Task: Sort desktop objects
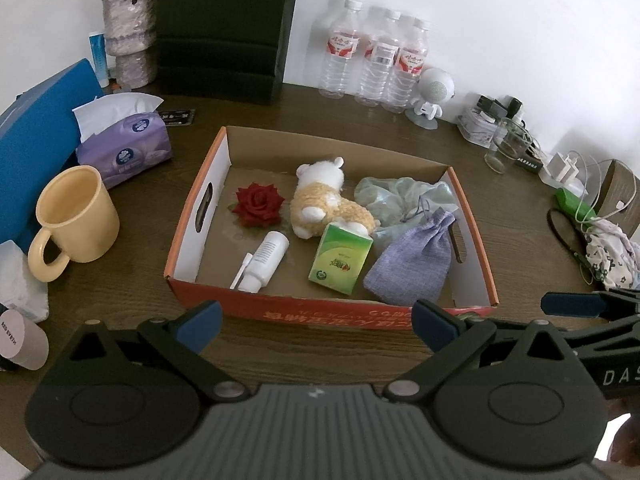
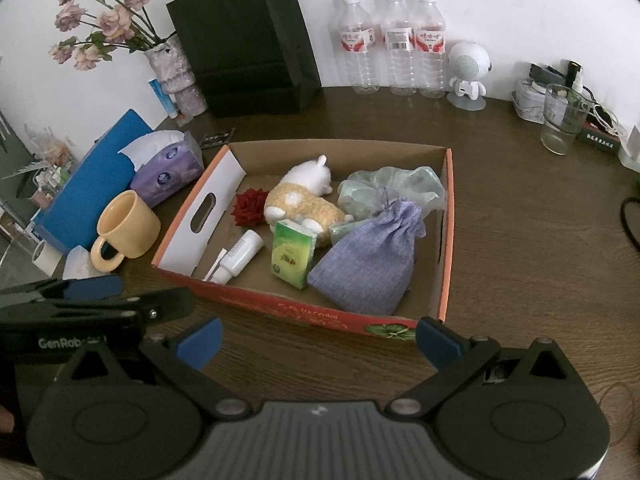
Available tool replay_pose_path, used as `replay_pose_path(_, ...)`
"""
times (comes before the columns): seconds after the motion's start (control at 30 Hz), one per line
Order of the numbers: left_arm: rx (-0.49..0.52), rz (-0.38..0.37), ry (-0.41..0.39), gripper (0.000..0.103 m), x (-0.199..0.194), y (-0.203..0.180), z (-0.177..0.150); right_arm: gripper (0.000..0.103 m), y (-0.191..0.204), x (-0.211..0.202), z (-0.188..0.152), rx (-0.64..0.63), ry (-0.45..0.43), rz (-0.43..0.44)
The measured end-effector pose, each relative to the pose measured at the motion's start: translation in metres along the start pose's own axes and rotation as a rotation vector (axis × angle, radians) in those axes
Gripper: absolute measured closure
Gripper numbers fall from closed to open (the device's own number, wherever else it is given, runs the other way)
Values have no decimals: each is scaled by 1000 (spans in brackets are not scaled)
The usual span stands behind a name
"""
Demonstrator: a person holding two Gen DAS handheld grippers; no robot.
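An open cardboard box (image 1: 276, 307) (image 2: 447, 240) with orange rims sits mid-table. Inside lie a red rose (image 1: 258, 204) (image 2: 250, 206), a plush alpaca (image 1: 324, 200) (image 2: 304, 196), a white spray bottle (image 1: 264, 258) (image 2: 238, 254), a green tissue pack (image 1: 340, 264) (image 2: 292, 258), a lilac drawstring pouch (image 1: 412, 264) (image 2: 368, 264) and a pale green gauze bag (image 1: 392, 196) (image 2: 392, 186). My left gripper (image 1: 318, 326) stands open before the box's near wall, nothing between its fingers. My right gripper (image 2: 318, 340) is open too, at the box's near right corner. Each gripper shows at the other view's edge.
Left of the box: a yellow mug (image 1: 74, 220) (image 2: 126, 230), a purple tissue pack (image 1: 124, 144) (image 2: 166, 168), a blue box (image 1: 36, 136) and a vase (image 1: 128, 40). At the back: a black bag (image 2: 244, 40), water bottles (image 2: 394, 40), a white robot figure (image 2: 468, 70). A glass (image 2: 562, 118) and cables lie right.
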State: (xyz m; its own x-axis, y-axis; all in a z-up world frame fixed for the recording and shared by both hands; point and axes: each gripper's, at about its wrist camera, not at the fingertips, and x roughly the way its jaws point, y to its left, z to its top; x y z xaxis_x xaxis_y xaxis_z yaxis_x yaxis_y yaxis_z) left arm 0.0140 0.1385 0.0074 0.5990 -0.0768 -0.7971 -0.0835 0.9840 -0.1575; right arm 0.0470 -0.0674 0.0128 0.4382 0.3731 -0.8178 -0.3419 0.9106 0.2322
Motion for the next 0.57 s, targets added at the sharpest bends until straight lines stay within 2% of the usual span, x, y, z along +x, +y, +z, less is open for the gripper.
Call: replay_pose_path(0.57, -13, 2, 1, 0, 3, 1, 0, 0, -3, 3, 1, 6, 2, 2)
